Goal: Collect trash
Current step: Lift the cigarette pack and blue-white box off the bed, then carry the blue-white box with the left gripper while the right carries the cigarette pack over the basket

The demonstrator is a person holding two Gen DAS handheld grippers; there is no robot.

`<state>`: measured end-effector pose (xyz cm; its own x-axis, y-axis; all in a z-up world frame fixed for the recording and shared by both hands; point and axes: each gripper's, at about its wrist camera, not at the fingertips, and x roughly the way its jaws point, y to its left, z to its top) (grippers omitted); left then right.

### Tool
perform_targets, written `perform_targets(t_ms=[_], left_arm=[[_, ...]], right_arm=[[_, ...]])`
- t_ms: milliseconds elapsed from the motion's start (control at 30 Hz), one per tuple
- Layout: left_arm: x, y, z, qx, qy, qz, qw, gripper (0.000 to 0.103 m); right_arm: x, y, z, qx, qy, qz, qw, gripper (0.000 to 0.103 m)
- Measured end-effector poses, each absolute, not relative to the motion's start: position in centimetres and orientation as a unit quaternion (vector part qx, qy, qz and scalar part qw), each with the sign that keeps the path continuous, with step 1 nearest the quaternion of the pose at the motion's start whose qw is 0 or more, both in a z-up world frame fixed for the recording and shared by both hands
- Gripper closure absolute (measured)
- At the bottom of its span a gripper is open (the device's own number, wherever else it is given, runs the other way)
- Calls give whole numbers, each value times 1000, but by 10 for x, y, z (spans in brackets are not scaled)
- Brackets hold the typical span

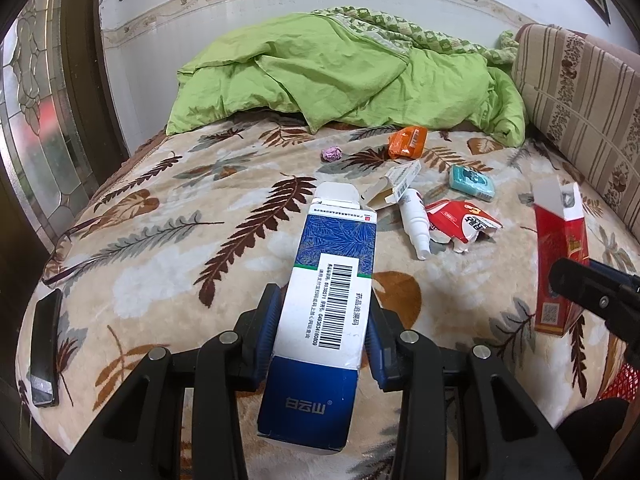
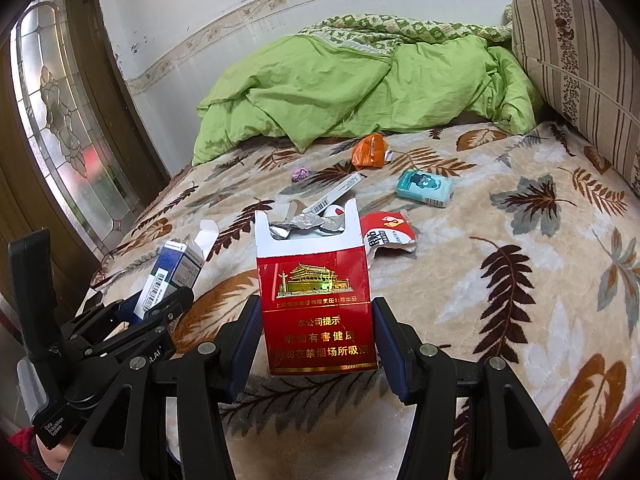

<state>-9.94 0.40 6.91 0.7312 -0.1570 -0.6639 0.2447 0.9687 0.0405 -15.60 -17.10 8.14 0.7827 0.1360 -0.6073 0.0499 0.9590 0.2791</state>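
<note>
now the left gripper [image 1: 320, 316] is clamped on a blue and white medicine box [image 1: 324, 280], flap end pointing toward 12 o'clock over the leaf-patterned blanket [image 1: 160, 240]. the right gripper [image 2: 316, 332] grips a red cigarette pack [image 2: 316, 300], upright, its open top showing foil. loose on the blanket toward 1 o'clock lie an orange wrapper [image 1: 406, 142], a teal packet [image 1: 472, 182], a white bottle [image 1: 416, 224] and a torn red pack [image 1: 460, 222].

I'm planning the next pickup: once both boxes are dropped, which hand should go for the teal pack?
Probably the right. The teal pack lies right of centre in both views, nearer the right gripper, which holds the red cigarette box; the left gripper grips the blue box farther left.
</note>
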Motion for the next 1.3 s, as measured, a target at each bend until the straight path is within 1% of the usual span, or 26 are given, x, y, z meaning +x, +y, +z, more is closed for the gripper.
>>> perform_targets(t_ms=[167, 400, 800, 967, 1100, 1133, 1167, 1267, 1300], left_arm=[[-102, 4, 75, 66, 350, -118, 927, 65], [-138, -19, 81, 79, 348, -146, 923, 65], [-173, -53, 98, 96, 335, -185, 919, 65], [-158, -47, 80, 57, 410, -210, 886, 63], [-157, -61, 58, 51, 456, -231, 858, 63], [-157, -65, 54, 46, 466, -240, 850, 60], [-157, -69, 50, 43, 475, -248, 843, 54], [-158, -84, 45, 46, 480, -258, 837, 46], [-158, -90, 44, 52, 482, -262, 835, 45]], right_arm=[[-172, -178, 84, 166, 330, 27, 929, 45], [-199, -187, 90, 187, 332, 29, 924, 45], [-250, -223, 110, 228, 304, 18, 925, 45], [-268, -240, 114, 241, 294, 9, 925, 45], [-273, -248, 110, 254, 293, 4, 922, 45], [-273, -249, 108, 259, 293, 4, 920, 45], [-273, -251, 108, 261, 294, 3, 920, 45], [-275, -258, 109, 266, 291, 0, 919, 45], [-276, -261, 109, 266, 289, -2, 920, 45]])
